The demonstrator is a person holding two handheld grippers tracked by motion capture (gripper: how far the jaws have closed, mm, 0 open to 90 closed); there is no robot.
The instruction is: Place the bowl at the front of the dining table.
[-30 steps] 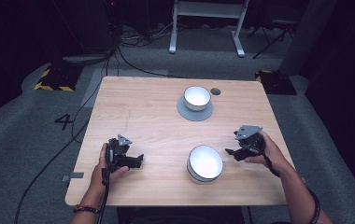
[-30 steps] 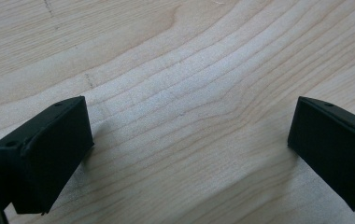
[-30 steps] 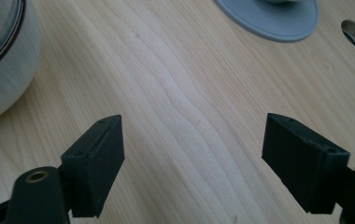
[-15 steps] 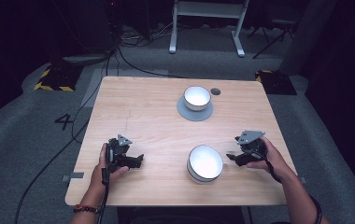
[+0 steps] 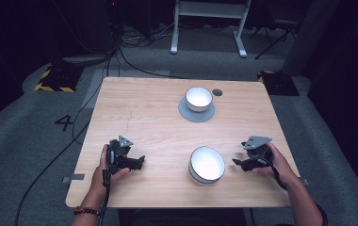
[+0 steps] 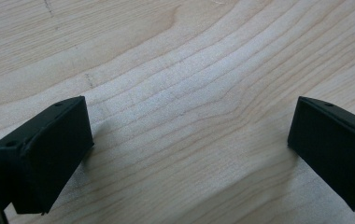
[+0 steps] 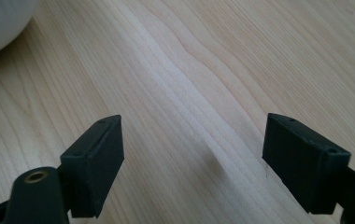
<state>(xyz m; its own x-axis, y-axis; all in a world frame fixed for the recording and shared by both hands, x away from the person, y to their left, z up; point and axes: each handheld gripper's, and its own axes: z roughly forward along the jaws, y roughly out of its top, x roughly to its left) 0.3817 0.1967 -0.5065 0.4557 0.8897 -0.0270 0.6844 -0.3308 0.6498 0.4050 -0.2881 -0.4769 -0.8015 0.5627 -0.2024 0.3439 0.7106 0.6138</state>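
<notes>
Jaws gape wide on both the left gripper (image 5: 137, 162) and right gripper (image 5: 239, 162), holding nothing. Just left of the latter, the near white bowl (image 5: 207, 164) risks being nudged off-line by a careless approach.

The desk (image 5: 144, 113) is pale wood with a plain matt finish, its wavy grain lines clear in both gripper views. The near bowl (image 5: 207, 165) looks like smooth white glazed ceramic with a soft sheen inside; the far bowl (image 5: 199, 98) looks the same and sits on a flat, matt grey saucer (image 5: 185, 113). The left gripper (image 5: 138, 162) and right gripper (image 5: 237, 162) have matt black, plastic-looking fingers (image 6: 49, 149) with small moulded holes. The floor (image 5: 36, 136) is dull grey carpet.
</notes>
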